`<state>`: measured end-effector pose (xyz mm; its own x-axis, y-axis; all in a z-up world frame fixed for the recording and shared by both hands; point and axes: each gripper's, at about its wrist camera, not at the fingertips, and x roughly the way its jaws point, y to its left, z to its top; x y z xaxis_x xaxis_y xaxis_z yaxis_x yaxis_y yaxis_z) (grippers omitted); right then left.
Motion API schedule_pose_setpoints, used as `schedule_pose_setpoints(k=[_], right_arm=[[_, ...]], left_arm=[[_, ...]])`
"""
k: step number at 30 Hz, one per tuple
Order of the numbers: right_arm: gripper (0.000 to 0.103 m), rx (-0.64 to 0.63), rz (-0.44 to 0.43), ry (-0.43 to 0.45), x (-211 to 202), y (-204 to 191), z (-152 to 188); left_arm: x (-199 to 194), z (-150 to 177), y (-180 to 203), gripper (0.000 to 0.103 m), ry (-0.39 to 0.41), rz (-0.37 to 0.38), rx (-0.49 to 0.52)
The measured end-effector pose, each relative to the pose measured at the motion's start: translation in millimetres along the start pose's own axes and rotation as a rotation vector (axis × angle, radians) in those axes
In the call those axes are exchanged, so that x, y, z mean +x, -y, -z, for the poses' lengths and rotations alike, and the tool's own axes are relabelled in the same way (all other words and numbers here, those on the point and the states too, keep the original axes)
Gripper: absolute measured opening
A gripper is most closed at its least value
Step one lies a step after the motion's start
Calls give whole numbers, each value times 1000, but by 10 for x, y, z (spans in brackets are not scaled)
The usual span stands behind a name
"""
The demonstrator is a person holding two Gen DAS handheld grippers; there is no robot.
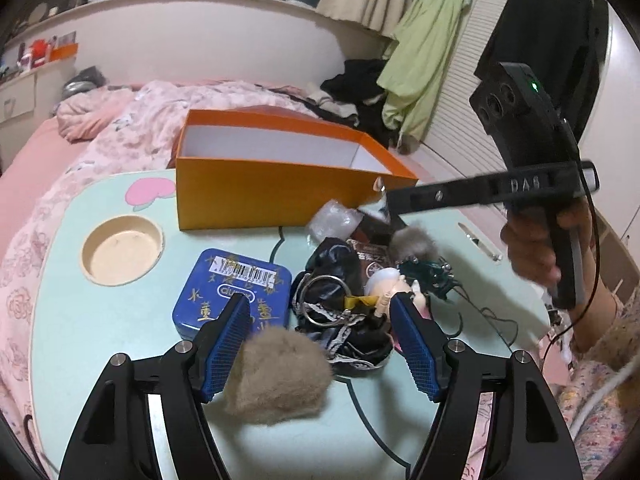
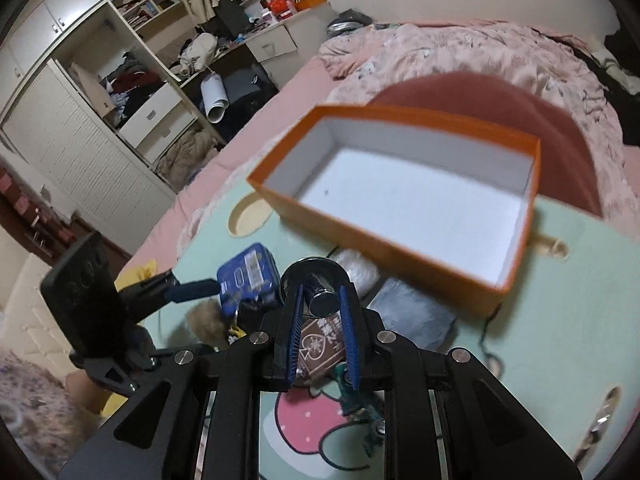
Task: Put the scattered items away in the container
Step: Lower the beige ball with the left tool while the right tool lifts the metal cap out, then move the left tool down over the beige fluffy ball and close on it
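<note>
2 grippers are ours at this mint-green table (image 1: 100, 320). At the far left sits its round cup recess (image 1: 122, 250), then the blue tin (image 1: 234, 296). Our left gripper (image 1: 320, 346) stands with its jaws wide, a brown fur pompom (image 1: 276, 376) between the blue pads (image 1: 226, 344) and touching the left one. Behind them lies a black pile with key rings (image 1: 324, 300). The orange box (image 2: 400, 184) stands open at the back of the table, its white floor bare. Our right gripper (image 2: 320, 332) hovers near it, jaws narrow and clamped on a small dark cylindrical thing with a round flange (image 2: 320, 288).
</note>
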<state>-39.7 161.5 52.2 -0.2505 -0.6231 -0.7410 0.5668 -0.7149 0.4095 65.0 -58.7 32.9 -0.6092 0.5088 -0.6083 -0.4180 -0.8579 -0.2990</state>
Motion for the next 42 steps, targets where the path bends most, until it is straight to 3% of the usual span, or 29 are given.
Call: schedule_pose_setpoints(k=[4,5,8,9,13,18,29,32,36,42], right_arm=[[21,-11,-7,25,83,2,68],[26,-8,-22,34,81,16,69],[54,39,-50,65,14,88,100],[58,72,-54,95,-44,143,113],[58,168,-87,182,-280,385,200],[58,164,150,282,-536,446,352],[58,146,285,283,-499,72,751],[60,159,295,302,-479,-39,896],[62,131,382,310,-431,-213,1047],[62,125,492,248,-292,-324,1193]], left_arm=[[-80,-95,-50,72,46,11,-21],[-95,-129,-84,72,58,15,-38],[-107,-239,-196,72,78,4,-84],[-103,-275,-229,72,83,-7,-94],[-82,-370,-349,75,94,-29,-126],[4,-388,-437,75,86,-39,-162],[-113,-95,-150,85,63,-51,-163],[-168,32,-17,86,59,-86,-149],[-147,214,149,87,13,-156,-115],[-49,383,208,87,-63,-274,-94]])
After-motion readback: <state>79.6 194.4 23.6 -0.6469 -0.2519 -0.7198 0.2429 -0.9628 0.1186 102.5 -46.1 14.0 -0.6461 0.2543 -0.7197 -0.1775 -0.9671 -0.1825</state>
